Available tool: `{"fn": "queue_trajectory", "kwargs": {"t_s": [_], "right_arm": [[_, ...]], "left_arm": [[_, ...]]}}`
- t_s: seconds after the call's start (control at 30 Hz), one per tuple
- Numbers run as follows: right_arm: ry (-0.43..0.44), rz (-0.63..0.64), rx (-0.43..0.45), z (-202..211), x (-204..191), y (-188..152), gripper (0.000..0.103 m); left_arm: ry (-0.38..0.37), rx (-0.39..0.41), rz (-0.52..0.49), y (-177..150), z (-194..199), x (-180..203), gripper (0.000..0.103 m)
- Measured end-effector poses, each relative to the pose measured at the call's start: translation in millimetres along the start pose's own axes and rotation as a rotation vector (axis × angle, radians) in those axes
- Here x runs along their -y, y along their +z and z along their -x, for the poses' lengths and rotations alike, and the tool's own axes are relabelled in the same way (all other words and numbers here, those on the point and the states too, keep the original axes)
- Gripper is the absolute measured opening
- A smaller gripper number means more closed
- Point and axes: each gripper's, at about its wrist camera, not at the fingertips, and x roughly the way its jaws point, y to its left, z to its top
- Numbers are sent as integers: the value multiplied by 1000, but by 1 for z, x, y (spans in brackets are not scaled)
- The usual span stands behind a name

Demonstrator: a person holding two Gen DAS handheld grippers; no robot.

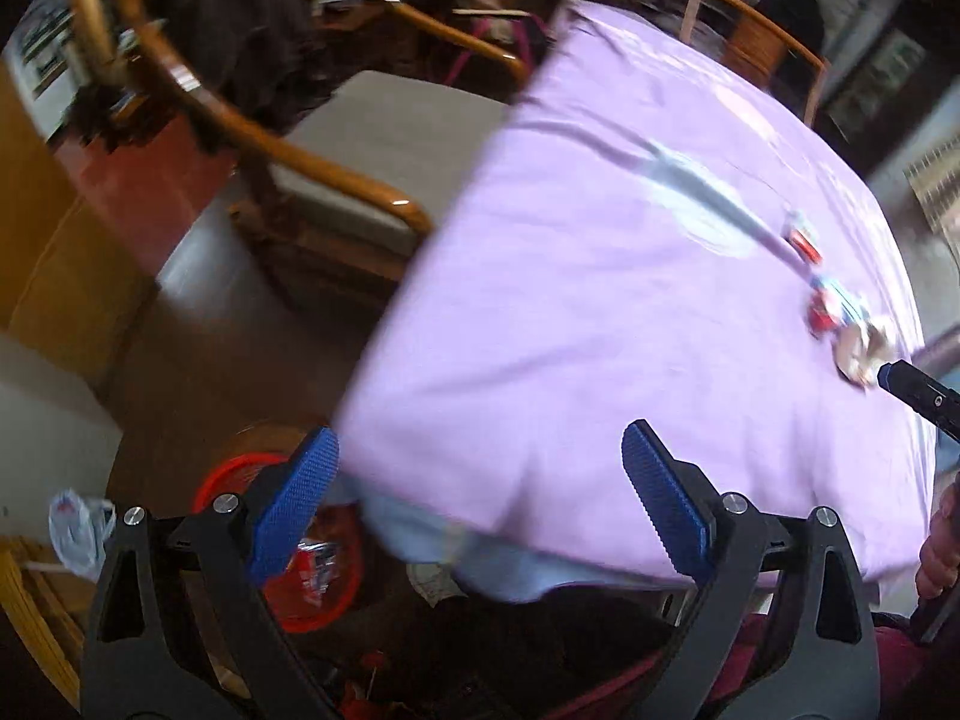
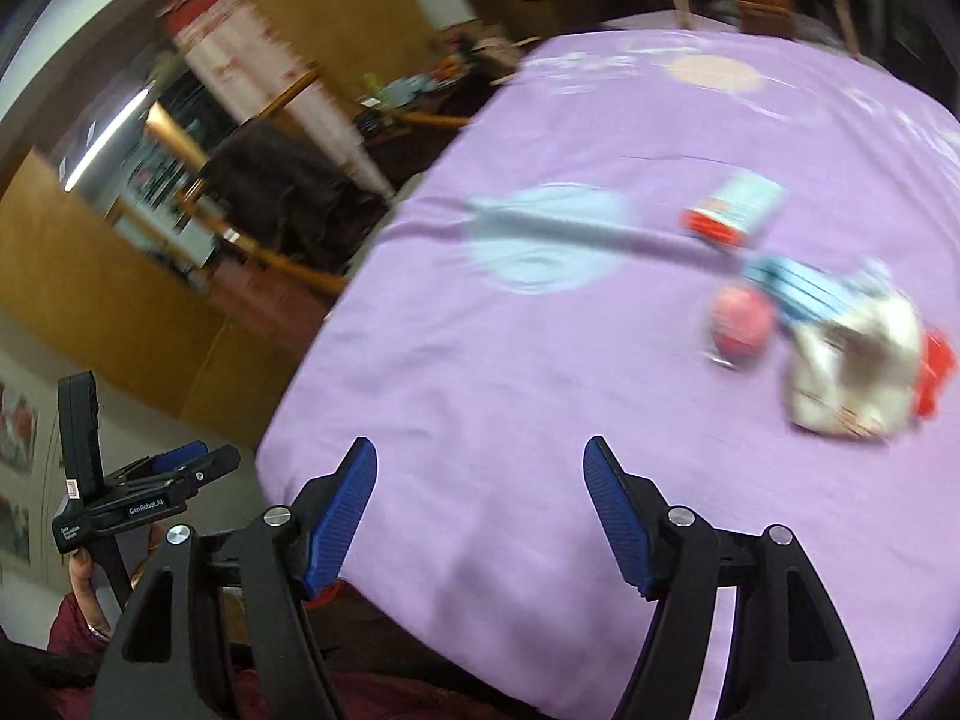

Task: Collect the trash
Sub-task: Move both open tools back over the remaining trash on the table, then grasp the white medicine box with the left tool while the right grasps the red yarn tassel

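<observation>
Both the left gripper (image 1: 480, 504) and right gripper (image 2: 480, 510) hang open and empty. Some wrappers already sit in the red plastic bin (image 1: 318, 588) on the floor; the crumpled white paper wad (image 2: 852, 372) and small packets (image 2: 735, 210) remain far right on the lilac tablecloth (image 2: 510, 390).

Both fisheye views are bending straight lines and darkening into black corners. Soft daylight is lighting the purple cloth (image 1: 600, 300) evenly, with pale glare streaking its far side (image 2: 720, 75). Motion blur is smearing the trash (image 2: 852, 360) and the room behind, more heavily in the right view. The blue pads (image 1: 666, 504) nearest each lens are staying sharp; the floor under the table is lying in shadow.
</observation>
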Motion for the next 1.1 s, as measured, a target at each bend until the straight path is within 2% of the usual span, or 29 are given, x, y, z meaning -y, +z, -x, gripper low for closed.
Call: {"fn": "queue_trajectory", "kwargs": {"t_s": [0.17, 0.37, 0.63, 0.83, 0.97, 1.1], "right_arm": [[-30, -111, 49, 29, 70, -10, 71], [-73, -193, 104, 63, 151, -20, 71], [-169, -245, 114, 94, 224, -55, 76], [-208, -319, 152, 88, 255, -54, 77], [-197, -374, 195, 88, 263, -50, 77], [-240, -394, 209, 92, 265, -46, 79]], "left_arm": [[-19, -15, -117, 12, -15, 75, 92], [-31, -23, -205, 24, -33, 160, 92], [-12, -39, -317, 41, -53, 255, 92], [-4, -23, -406, 74, -65, 293, 92], [-38, -22, -427, 105, -81, 310, 92], [-78, -40, -462, 136, -102, 328, 92]]}}
